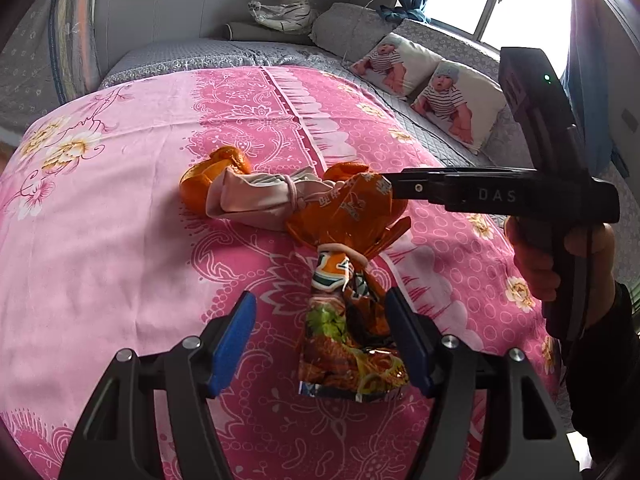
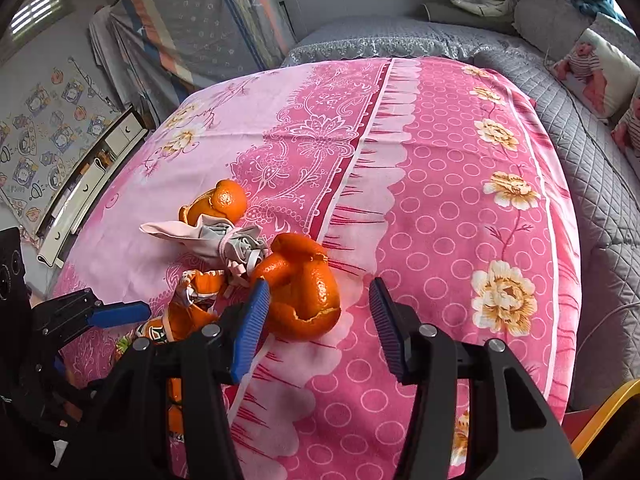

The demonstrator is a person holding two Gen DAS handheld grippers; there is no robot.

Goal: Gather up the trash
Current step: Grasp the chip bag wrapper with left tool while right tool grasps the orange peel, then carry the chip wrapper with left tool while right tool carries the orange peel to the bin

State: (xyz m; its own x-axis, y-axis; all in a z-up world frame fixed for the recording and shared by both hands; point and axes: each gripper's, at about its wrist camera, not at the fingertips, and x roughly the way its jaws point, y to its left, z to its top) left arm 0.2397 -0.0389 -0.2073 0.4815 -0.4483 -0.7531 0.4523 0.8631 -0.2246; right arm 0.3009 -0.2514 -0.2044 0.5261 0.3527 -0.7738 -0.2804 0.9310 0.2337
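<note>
Left gripper (image 1: pixel 320 344) jaws released, straddling snack wrapper (image 1: pixel 350 340): light, crinkly, slippery; pinch mid-body. Right gripper (image 2: pixel 316 324) jaws released around orange peel (image 2: pixel 302 288): soft, tearable.

A bed was covered by a pink floral sheet (image 2: pixel 440 184), with a grey quilted blanket (image 2: pixel 600 184) along its far and right sides. Near the sheet's middle lay a bundled pale cloth (image 2: pixel 208 236), two orange peels (image 2: pixel 304 292) (image 2: pixel 224 202) and a crumpled orange snack wrapper (image 1: pixel 348 320), all close together. Two baby-print pillows (image 1: pixel 404 62) and a plush white tiger (image 1: pixel 286 4) rested on the grey blanket.
</note>
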